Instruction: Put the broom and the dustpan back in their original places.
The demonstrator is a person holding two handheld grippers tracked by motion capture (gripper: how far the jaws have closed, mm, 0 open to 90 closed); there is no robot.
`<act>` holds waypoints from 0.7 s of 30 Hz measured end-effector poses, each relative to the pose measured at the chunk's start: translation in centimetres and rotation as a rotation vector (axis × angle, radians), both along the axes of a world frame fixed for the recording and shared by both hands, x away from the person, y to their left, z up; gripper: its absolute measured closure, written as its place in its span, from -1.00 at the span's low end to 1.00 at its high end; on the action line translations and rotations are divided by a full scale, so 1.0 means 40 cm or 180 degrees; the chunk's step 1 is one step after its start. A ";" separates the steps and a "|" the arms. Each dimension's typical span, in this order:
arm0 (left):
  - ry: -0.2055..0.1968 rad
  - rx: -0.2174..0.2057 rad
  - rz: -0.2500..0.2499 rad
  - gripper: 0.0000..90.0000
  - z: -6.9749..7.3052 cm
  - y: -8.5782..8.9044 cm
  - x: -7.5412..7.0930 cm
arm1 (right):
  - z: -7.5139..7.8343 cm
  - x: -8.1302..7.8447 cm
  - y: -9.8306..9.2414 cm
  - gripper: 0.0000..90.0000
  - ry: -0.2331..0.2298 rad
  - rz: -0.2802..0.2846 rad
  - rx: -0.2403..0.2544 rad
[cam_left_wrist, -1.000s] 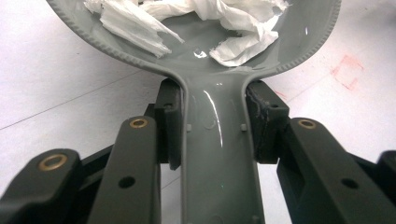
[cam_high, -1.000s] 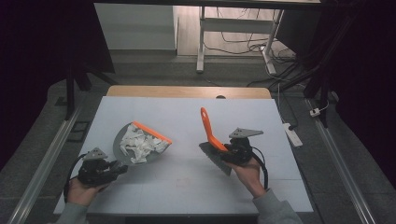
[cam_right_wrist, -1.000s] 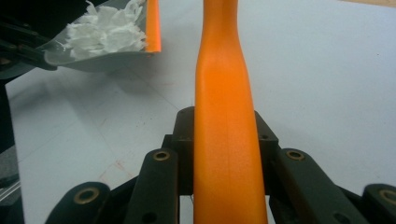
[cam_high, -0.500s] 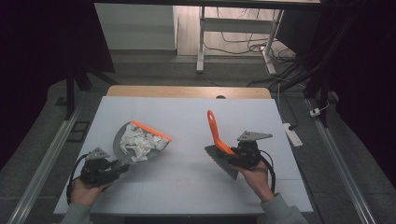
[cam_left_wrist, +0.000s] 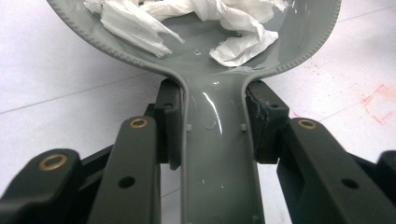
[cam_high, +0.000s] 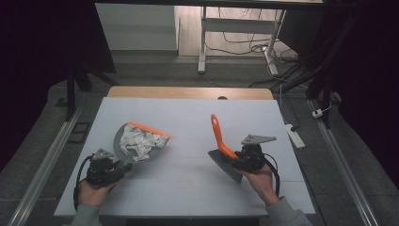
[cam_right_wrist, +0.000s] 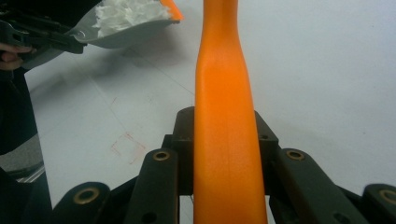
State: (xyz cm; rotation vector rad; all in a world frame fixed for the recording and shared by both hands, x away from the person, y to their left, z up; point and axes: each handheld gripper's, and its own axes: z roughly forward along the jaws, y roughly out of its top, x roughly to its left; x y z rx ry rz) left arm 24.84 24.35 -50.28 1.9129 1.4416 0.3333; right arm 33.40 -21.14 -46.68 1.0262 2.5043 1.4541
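Note:
A grey dustpan (cam_high: 123,139) with an orange lip holds crumpled white paper scraps (cam_high: 137,142) at the table's left. My left gripper (cam_high: 114,170) is shut on the dustpan handle (cam_left_wrist: 218,154), whose pan (cam_left_wrist: 201,46) spreads out ahead with the paper scraps (cam_left_wrist: 135,23) in it. At the right, my right gripper (cam_high: 239,159) is shut on the orange handle (cam_high: 219,136) of a hand brush, whose dark bristle head (cam_high: 227,165) hangs low by the hand. The orange handle (cam_right_wrist: 225,116) runs up between my jaws, with the dustpan (cam_right_wrist: 126,23) far off at upper left.
The white table (cam_high: 188,122) has a wooden strip (cam_high: 188,92) at its far edge. A faint red square mark (cam_right_wrist: 126,147) is drawn on the table between the two hands. A power strip (cam_high: 292,135) lies on the floor right of the table.
My right gripper has carried the brush to the right and slightly nearer the person. The left gripper and dustpan have stayed almost still.

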 end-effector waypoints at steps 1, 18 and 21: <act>-0.0001 0.0003 0.0029 0.36 -0.002 -0.002 0.001 | 0.001 -0.002 -0.002 0.57 -0.0002 -0.0006 0.0000; 0.0143 -0.0114 0.0477 0.36 -0.037 0.009 0.042 | -0.027 0.003 -0.011 0.57 0.0294 -0.0068 -0.0098; 0.0184 -0.0116 0.0558 0.36 -0.045 0.008 0.051 | -0.034 0.005 -0.008 0.57 0.0332 -0.0051 -0.0134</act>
